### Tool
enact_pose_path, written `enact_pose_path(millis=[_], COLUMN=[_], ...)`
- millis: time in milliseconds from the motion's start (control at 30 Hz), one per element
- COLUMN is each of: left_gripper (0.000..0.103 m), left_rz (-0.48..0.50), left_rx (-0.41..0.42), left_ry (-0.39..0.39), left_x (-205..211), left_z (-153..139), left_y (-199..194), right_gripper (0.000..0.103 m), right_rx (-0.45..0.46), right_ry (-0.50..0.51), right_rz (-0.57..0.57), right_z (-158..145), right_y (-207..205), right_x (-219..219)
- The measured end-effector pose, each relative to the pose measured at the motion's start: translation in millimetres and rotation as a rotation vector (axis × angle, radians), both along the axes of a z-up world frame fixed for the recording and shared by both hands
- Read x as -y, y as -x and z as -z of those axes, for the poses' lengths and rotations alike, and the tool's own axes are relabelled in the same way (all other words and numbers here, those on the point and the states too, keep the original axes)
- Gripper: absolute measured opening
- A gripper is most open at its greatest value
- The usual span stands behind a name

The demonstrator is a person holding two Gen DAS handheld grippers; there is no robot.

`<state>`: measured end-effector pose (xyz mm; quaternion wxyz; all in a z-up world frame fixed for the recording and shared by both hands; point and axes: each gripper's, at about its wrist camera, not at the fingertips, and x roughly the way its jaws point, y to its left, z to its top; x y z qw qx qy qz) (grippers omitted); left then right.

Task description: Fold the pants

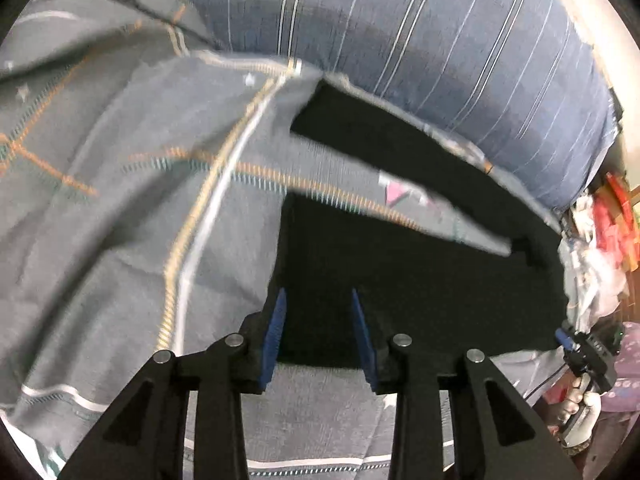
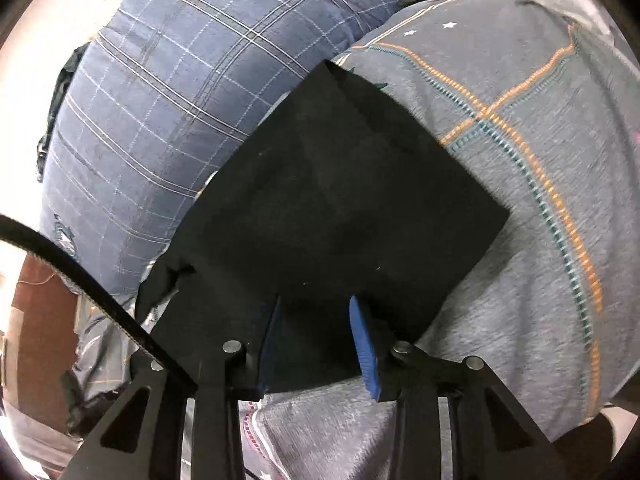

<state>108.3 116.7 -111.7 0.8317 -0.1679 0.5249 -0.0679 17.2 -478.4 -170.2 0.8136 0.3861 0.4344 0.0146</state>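
The black pants [image 1: 420, 276] lie on a grey blanket [image 1: 120, 208]. A fold of the blanket crosses over their middle. My left gripper [image 1: 318, 304] is open, its blue pads [image 1: 276, 332] standing over the near left edge of the pants. In the right wrist view the pants [image 2: 340, 200] lie as a flat dark rectangle on the blanket [image 2: 540, 280]. My right gripper [image 2: 316, 312] is open, its blue pads [image 2: 364, 344] over the near edge of the pants. I cannot tell whether either gripper touches the cloth.
A blue striped bolster [image 1: 440, 40] lies along the far side of the pants; it also shows in the right wrist view [image 2: 160, 120]. The other hand-held gripper [image 1: 588, 356] is at the right edge. Red and white clutter [image 1: 600, 232] sits beyond the blanket.
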Motion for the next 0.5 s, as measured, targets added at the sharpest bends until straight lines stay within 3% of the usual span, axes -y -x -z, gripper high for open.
enact_pose_path(millis=[33,133,233,333,500], left_gripper=[0.039,0.045,0.050,0.051,0.051], left_rz=[-0.004,-0.011,0.012,0.020,0.046], left_rx=[0.009,0.023,0.037,0.016,-0.025], left_ry=[0.008,0.013,-0.026,-0.021,-0.034], left_x=[-3,-8,-2,1,12], left_z=[-6,-19,-27,-21,0], left_y=[-5,-33,-74,-117,-185], right_gripper=[0.042,0.043,0.046,0.056,0.060], right_rx=[-0.010,0.023,0.053,0.059,-0.001], right_ry=[0.022,0.025,0.083,0.177,0.354], right_rz=[-0.001,-0.008,-0.030,-0.102,-0.184], right_z=[-5,-23,-49,-65,-69], right_y=[-3,-14,-52,-98,-173], right_x=[2,4,8,9,12])
